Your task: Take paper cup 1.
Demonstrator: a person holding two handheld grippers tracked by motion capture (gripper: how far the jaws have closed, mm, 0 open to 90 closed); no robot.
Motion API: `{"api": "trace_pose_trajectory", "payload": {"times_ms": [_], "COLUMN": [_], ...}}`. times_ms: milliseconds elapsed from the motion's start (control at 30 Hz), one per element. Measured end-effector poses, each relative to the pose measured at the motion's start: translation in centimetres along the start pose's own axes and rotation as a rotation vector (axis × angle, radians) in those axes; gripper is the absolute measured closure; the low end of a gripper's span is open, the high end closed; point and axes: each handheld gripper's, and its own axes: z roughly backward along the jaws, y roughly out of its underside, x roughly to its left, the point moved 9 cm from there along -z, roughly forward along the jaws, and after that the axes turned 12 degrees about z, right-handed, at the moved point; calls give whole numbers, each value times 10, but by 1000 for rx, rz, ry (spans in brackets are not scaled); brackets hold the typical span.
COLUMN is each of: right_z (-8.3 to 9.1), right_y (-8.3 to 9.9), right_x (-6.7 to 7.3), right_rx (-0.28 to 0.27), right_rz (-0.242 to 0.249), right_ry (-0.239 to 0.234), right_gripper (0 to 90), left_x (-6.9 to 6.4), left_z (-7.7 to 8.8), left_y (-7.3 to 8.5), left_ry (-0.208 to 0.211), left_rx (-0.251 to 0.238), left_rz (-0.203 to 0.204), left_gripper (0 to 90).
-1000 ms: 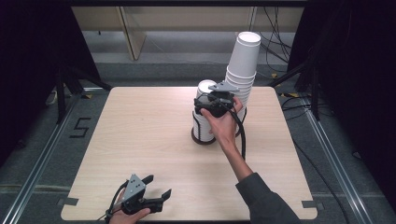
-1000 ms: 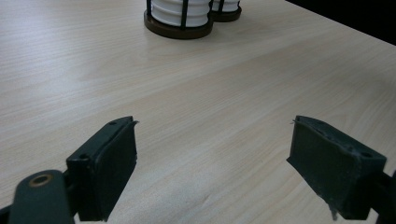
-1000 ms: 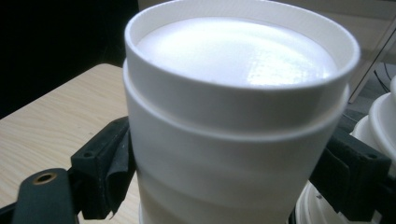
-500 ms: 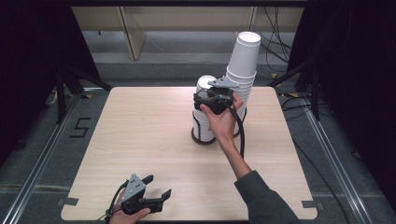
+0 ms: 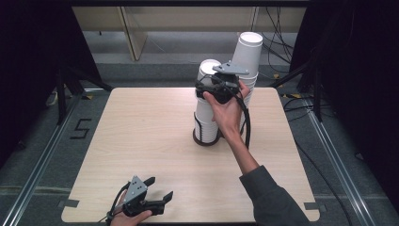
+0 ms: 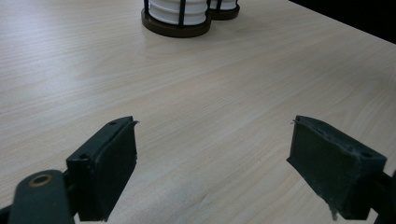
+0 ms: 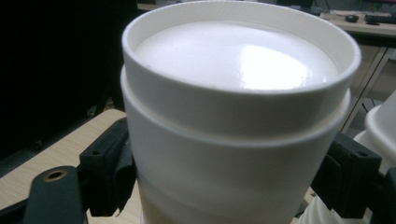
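Lifting the top cup off the stack

High view: the right claw (image 5: 212,89) grips the top paper cup (image 5: 208,70) of the near cup stack (image 5: 206,123), which stands in a dark holder in the middle of the worktop (image 5: 141,132). A taller cup stack (image 5: 247,56) leans just behind. The left claw (image 5: 157,194) rests at the near edge.
Left gripper view: the left claw (image 6: 212,172) stands wide with nothing in it.
Right gripper view: the right claw (image 7: 233,175) squeezes the upside-down cup (image 7: 233,121). I think the next move is to pull it straight up and free.
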Motion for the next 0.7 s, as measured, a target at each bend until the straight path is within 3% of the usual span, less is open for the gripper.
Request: {"api": "trace_pose_trajectory", "payload": {"times_ms": [167,333,433,533,700], "right_z": [7,16,27,33,57], "right_y": [-12,-18,-17,-13,-3], "right_x": [-4,-5,0,2,16], "right_rx": [-16,-34,-41,-43,-58], "right_rz": [18,5,6,18,39], "right_ry": [-11,-28,-70,-83,-163], "right_gripper": [193,192,192,193,192], "left_x": [0,0,0,0,1], "left_z": [0,0,0,0,0], "left_y": [0,0,0,0,0], "left_ry": [3,-1,-2,-3,-3], "left_rx": [0,1,-1,0,-3], "left_rz": [-5,-4,1,1,6], "left_gripper": [144,144,144,144,144]}}
